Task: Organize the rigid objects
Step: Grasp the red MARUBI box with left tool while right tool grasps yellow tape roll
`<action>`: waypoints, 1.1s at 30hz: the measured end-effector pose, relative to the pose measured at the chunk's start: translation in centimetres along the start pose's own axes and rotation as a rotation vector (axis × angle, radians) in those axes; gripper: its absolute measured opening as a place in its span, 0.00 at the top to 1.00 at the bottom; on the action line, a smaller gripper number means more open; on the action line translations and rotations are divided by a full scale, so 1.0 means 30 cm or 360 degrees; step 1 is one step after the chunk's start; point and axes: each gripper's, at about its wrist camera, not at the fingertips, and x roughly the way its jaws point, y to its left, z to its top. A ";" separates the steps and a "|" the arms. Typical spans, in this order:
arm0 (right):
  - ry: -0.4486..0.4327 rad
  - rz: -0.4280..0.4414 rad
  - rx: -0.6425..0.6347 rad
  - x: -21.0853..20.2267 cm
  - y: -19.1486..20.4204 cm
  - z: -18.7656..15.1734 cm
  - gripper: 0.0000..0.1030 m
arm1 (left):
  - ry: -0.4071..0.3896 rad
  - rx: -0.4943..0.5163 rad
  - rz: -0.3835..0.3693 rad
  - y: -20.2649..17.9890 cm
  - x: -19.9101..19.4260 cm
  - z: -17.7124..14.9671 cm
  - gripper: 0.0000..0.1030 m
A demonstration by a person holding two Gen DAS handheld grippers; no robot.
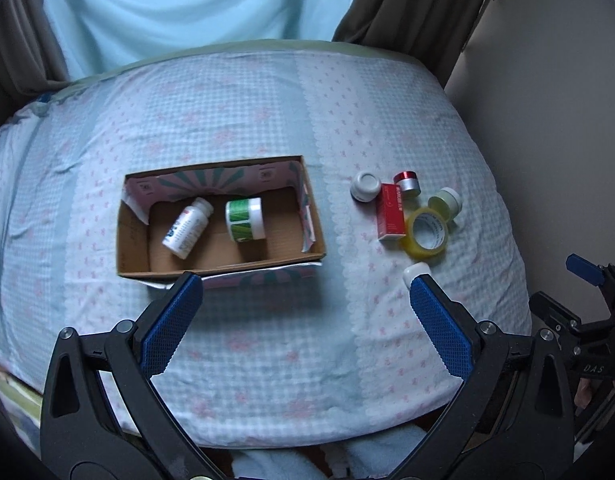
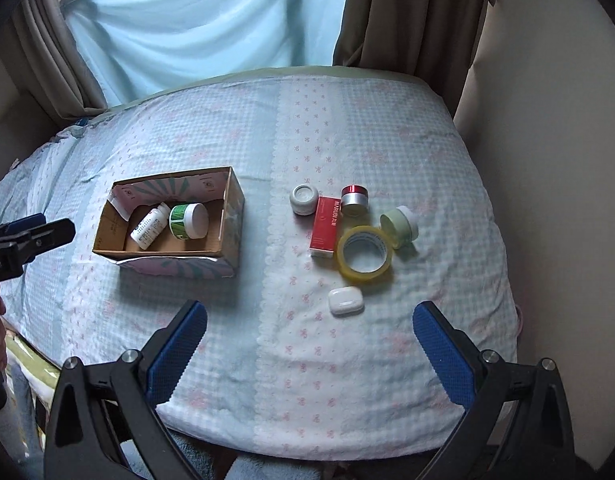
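An open cardboard box sits on the bed and holds a white pill bottle and a green-labelled jar, both lying on their sides. To its right lie a white jar, a red box, a red-lidded jar, a pale green jar, a yellow tape roll and a white earbud case. My left gripper is open above the bed, just in front of the box. My right gripper is open and empty, in front of the earbud case.
The bed has a light blue checked cover with its front edge close below the grippers. A wall runs along the right side. Curtains and a blue sheet hang behind the bed.
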 end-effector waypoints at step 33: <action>0.0046 0.0053 -0.0083 0.816 -0.295 -0.110 0.00 | 0.0629 0.0180 -0.0036 -0.486 1.136 0.262 0.01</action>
